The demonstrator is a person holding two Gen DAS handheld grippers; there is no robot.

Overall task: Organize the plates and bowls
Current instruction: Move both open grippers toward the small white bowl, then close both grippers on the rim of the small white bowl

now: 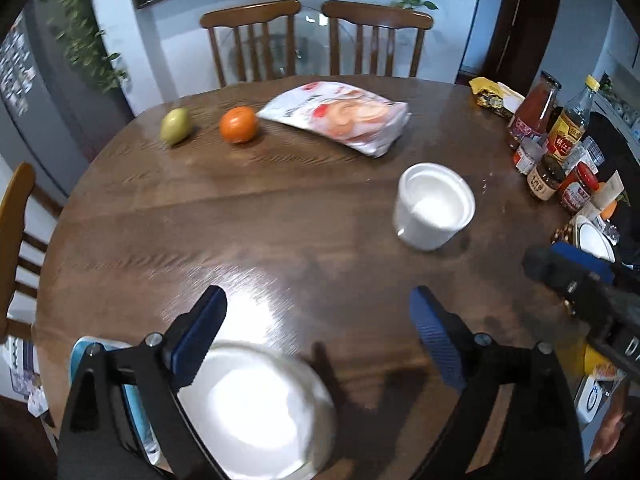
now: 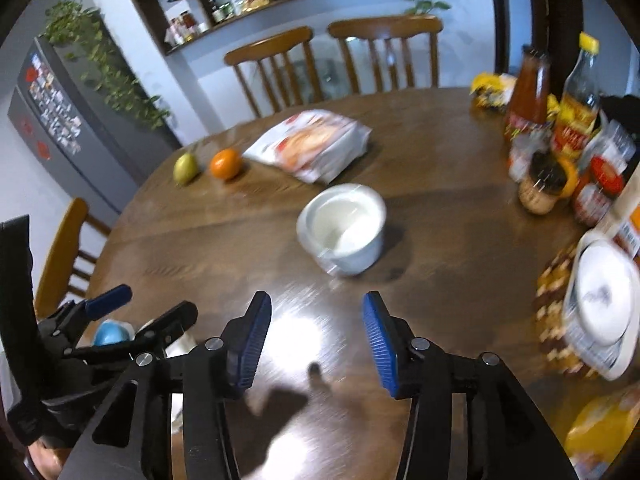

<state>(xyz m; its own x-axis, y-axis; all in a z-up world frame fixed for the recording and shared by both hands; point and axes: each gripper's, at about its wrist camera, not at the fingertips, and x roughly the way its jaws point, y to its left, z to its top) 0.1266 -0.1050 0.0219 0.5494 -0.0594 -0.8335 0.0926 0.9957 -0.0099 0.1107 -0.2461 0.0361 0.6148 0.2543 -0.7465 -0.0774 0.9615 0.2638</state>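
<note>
We list a round wooden table (image 1: 280,216), bare at its middle. Next, a white snack bag (image 1: 340,114) lying flat near the far edge, long axis slanting across the table. A white bowl (image 1: 256,412), mouth upward, sits at the near edge under our left gripper (image 1: 320,316), jaws spread wide, nothing between. A smaller white bowl (image 2: 344,228) stands upright mid-table, ahead of our right gripper (image 2: 318,332), jaws parted, empty. Last, an orange (image 1: 238,124) beside a pear (image 1: 175,126).
</note>
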